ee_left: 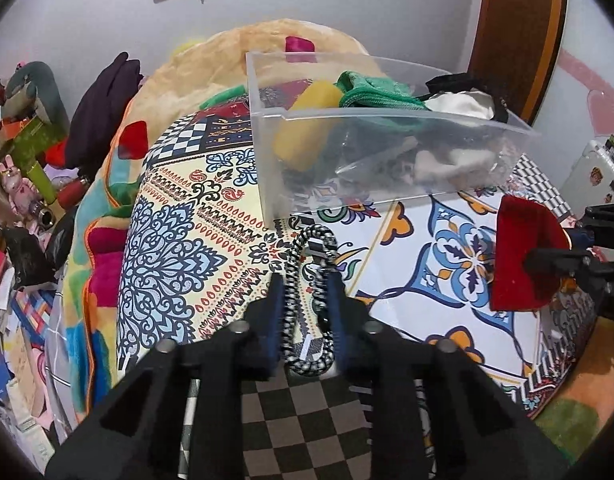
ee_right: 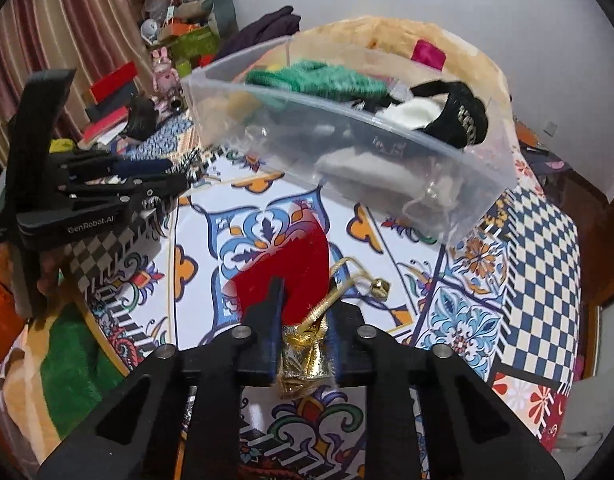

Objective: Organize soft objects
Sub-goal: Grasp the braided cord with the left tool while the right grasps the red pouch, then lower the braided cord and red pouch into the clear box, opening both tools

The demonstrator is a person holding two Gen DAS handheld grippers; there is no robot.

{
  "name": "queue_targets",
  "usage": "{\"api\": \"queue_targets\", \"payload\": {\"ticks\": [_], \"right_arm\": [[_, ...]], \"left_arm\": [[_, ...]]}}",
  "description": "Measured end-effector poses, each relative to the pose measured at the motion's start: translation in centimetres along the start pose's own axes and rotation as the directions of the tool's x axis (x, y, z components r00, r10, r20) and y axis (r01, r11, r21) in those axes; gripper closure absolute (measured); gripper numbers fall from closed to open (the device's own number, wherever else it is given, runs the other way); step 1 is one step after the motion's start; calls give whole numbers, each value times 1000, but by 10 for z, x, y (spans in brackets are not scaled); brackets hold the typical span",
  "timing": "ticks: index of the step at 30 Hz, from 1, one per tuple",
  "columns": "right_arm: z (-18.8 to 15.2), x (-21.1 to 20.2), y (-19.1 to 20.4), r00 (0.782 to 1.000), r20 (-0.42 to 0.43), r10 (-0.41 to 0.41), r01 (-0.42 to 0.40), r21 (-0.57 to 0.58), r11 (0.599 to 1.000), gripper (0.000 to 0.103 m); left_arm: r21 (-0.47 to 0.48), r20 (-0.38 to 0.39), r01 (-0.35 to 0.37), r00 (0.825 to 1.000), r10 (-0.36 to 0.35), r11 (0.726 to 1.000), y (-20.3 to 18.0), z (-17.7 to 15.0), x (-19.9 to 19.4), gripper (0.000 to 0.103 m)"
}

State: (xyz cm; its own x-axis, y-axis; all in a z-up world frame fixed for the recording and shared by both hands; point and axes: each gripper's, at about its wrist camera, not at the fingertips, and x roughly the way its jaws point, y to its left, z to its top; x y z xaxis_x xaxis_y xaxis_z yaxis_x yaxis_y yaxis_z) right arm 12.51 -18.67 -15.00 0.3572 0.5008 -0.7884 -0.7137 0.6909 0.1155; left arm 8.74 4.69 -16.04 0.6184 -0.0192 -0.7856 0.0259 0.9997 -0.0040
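Note:
A clear plastic bin (ee_left: 267, 152) (ee_right: 487, 184) stands on the patterned table and holds several soft items: a yellow one (ee_left: 303, 128), a green cloth (ee_left: 371, 92) (ee_right: 319, 78) and a black-and-white one (ee_right: 447, 114). My left gripper (ee_left: 305, 280) is shut on a black-and-white braided cord (ee_left: 307, 248), held just in front of the bin. My right gripper (ee_right: 305, 292) is shut on a red velvet pouch (ee_right: 291, 272) (ee_left: 523, 256) with a gold top and cord, right of the left gripper (ee_right: 163, 184).
The table (ee_left: 427, 240) carries a colourful patterned cloth. A large plush cushion (ee_left: 227, 64) lies behind the bin. Cluttered shelves with toys and boxes (ee_left: 23, 152) are at the left. A wooden door (ee_left: 519, 32) is at the back right.

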Motion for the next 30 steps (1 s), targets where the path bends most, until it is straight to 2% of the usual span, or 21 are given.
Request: {"api": "queue_targets", "payload": {"ticks": [1,7,14,23,30], "right_arm": [[1,-3,1,1000,12,1,-1,2,1000,87],[5,-18,2,997,79,-4,4,1,1000,88],[27,-40,3,983,182,-18,18,6,1000,88],[63,-65,-1,943,329,-57,52,23,998,88],[90,-77,-4,903,421,-86,71,50,996,87]], "left_arm": [[-1,3,3,1000,-3,1000,0,0,-2,91],[10,70,-1,998,0,1000,-2,7,-23,92],[21,184,4,983,-8,1000,-7,29,-56,92],[28,308,8,951,-16,1000,-16,67,-82,92],[19,336,9,942,-15,1000,-17,96,-78,92]]}}
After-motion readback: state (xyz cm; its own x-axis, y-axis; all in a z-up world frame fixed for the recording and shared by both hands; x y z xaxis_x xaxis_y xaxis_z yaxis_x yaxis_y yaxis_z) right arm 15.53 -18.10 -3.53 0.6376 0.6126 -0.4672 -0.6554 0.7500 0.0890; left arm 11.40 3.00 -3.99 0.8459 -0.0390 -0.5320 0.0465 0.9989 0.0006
